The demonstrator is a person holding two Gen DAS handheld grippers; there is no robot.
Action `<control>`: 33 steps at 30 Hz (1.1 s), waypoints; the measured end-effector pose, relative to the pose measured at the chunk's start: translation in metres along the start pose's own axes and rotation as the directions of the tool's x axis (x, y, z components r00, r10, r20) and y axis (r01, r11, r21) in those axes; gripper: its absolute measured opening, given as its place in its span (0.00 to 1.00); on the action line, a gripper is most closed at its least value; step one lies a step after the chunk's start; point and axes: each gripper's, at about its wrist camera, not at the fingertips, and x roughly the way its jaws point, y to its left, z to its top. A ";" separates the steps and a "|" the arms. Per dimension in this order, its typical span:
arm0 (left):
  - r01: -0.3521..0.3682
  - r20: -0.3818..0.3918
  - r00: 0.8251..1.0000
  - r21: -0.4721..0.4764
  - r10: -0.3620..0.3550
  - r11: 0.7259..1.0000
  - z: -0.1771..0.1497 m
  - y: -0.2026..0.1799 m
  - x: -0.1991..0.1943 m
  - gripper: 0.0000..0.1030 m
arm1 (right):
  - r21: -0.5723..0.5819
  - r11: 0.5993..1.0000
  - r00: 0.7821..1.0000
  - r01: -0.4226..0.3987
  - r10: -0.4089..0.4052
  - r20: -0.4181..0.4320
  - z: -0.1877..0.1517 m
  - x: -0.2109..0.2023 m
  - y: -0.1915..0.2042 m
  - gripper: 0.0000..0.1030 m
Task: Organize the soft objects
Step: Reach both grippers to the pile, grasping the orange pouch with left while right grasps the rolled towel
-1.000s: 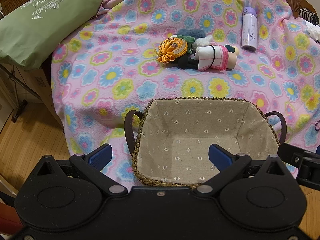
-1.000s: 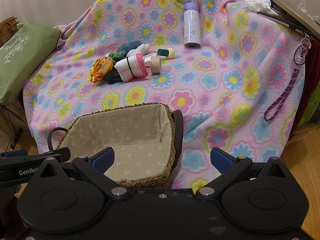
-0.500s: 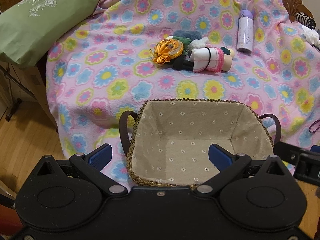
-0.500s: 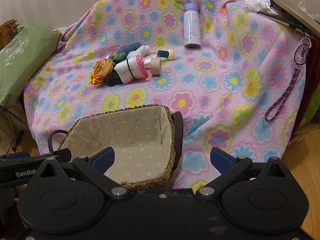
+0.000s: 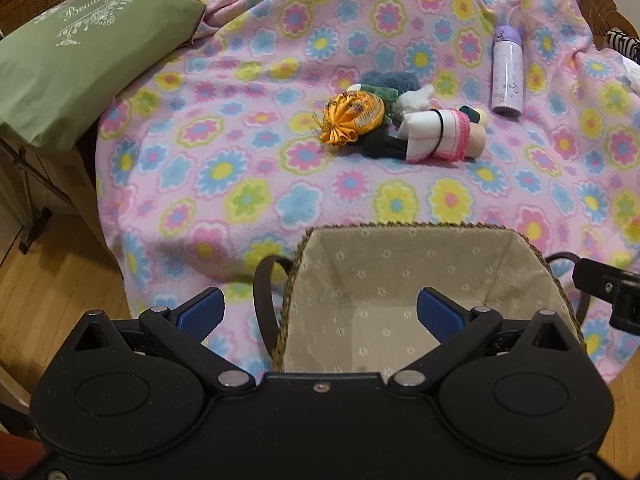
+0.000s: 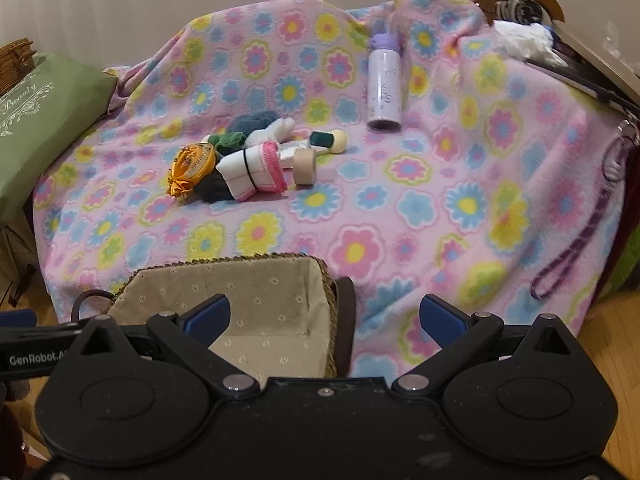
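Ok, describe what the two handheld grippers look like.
Both match: the left gripper and right gripper have matte black bodies with two round housings, silver pivot screws, angled black linkages and blue-padded jaws. White "GenRobot.AI" lettering marks the left one's side, seen from the right wrist.

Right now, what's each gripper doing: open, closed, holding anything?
Left gripper: open, holding nothing, above the basket.
Right gripper: open, holding nothing.

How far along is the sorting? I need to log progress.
Nothing is sorted yet: the lined basket holds nothing. Both the left gripper and right gripper are open, holding nothing. The whole soft pile is on the floral blanket, waiting.
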 end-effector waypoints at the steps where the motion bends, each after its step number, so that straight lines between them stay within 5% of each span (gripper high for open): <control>1: 0.000 -0.002 1.000 0.000 0.000 1.000 0.003 0.001 0.003 0.96 | -0.002 1.000 1.000 -0.005 0.005 -0.002 0.002 0.003 0.001 0.98; 33: -0.004 -0.076 0.997 0.040 0.007 0.999 0.084 0.005 0.119 0.91 | -0.054 0.997 0.997 -0.049 0.046 -0.064 0.087 0.122 0.035 0.96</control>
